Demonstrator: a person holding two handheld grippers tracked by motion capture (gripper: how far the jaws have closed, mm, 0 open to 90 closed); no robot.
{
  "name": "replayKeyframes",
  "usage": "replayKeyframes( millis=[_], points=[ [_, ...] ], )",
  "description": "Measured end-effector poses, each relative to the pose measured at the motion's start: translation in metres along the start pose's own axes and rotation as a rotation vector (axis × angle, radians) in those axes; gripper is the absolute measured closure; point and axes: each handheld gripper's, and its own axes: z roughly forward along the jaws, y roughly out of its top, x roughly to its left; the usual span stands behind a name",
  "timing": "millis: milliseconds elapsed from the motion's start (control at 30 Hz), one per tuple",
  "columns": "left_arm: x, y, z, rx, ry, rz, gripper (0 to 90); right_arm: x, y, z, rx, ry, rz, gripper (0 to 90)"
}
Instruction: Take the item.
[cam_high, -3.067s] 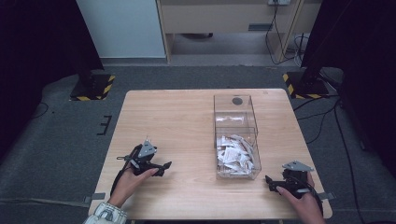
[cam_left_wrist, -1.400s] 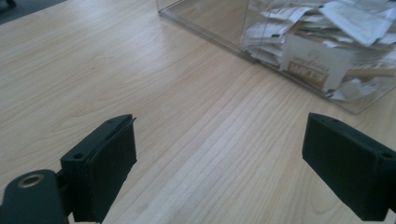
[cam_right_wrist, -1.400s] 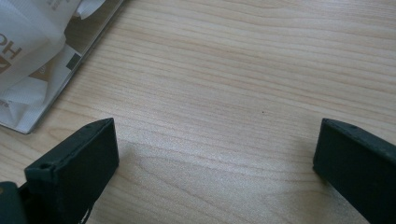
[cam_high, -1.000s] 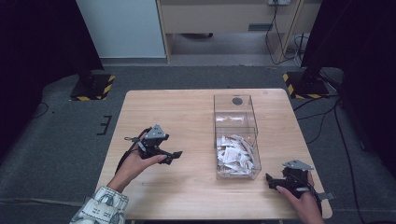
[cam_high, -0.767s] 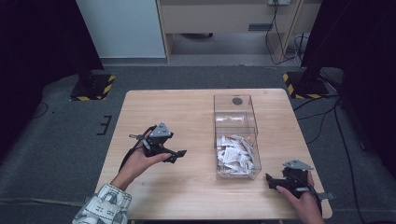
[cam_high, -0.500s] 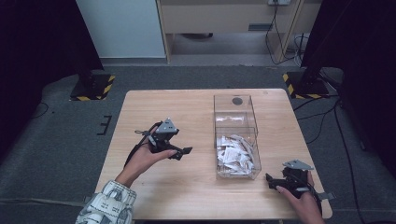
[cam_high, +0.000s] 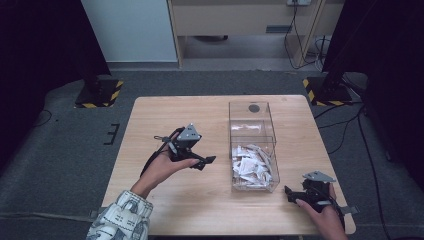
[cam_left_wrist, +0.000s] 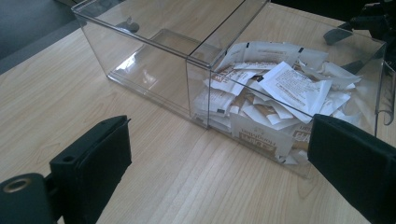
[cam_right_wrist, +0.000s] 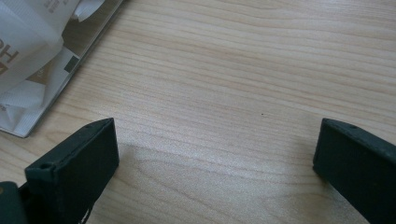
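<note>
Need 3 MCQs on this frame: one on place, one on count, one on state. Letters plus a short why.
1. Where do the packets lie in the clear box?
A. near compartment
B. far compartment
C. on the table beside it

2. How many compartments does the box have?
A. one
B. two
C. four

3. How stands the left gripper?
A. shut on a packet
B. open, holding nothing
C. shut on the box wall

Answers:
1 A: in the high view the packets fill the half nearer the person; the far half is bare.
2 B: the left gripper view shows one divider across the box.
3 B: in its own view the jaws stand wide apart, with only table and box between them.
</note>
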Motion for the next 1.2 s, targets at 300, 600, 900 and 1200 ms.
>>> replayKeyframes(
  millis=[300,600,900,1200],
  points=[
    [-0.011,0.012,0.006,-0.017,-0.006,0.036,5.6,0.000,0.000,0.000,0.000,0.001,0.001,0.5],
    [-0.024,0.026,0.016,-0.027,-0.014,0.061,5.8,-0.001,0.000,0.000,0.003,0.011,-0.005,0.7],
    [-0.034,0.036,0.027,-0.020,-0.033,0.094,6.8,-0.001,0.000,0.000,0.000,0.010,-0.005,0.7],
    [-0.049,0.042,0.044,0.007,-0.058,0.135,13.5,-0.001,0.000,0.000,0.000,0.012,-0.006,0.7]
  ],
)
